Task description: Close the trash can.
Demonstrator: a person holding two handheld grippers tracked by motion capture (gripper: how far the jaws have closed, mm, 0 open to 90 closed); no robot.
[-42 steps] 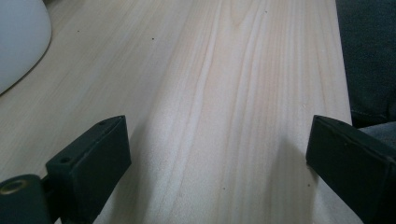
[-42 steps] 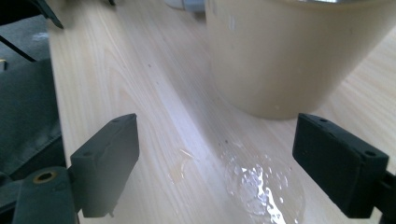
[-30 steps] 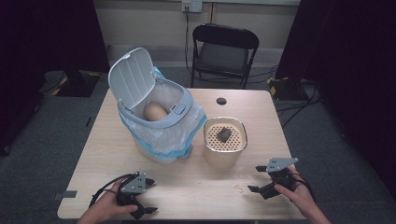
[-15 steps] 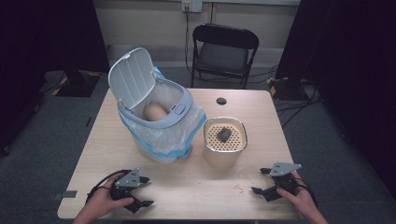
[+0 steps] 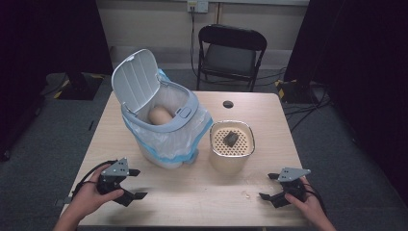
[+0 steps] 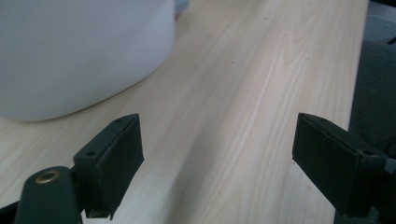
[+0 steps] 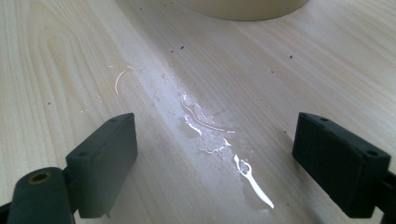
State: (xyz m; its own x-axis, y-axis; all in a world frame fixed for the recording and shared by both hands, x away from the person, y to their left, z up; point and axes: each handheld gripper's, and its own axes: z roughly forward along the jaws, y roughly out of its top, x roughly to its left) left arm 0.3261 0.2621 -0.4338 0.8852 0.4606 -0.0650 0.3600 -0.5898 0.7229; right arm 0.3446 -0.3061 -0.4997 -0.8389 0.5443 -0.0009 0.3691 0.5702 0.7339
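Pale grained wood table (image 5: 211,192) under both wide-open, empty black grippers, left (image 5: 136,183), right (image 5: 267,186)

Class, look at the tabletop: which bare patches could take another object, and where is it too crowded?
Free: the front strip between the left gripper and right gripper, though a wet smear lies near the right one; also the far right corner around the dark hole. Crowded: the narrow gap between the lined bin and the cream strainer pot.

The desk (image 5: 202,192) looks like pale matt wood grain; the white bin (image 5: 163,120) smooth plastic, its liner (image 5: 163,139) thin crinkled film.
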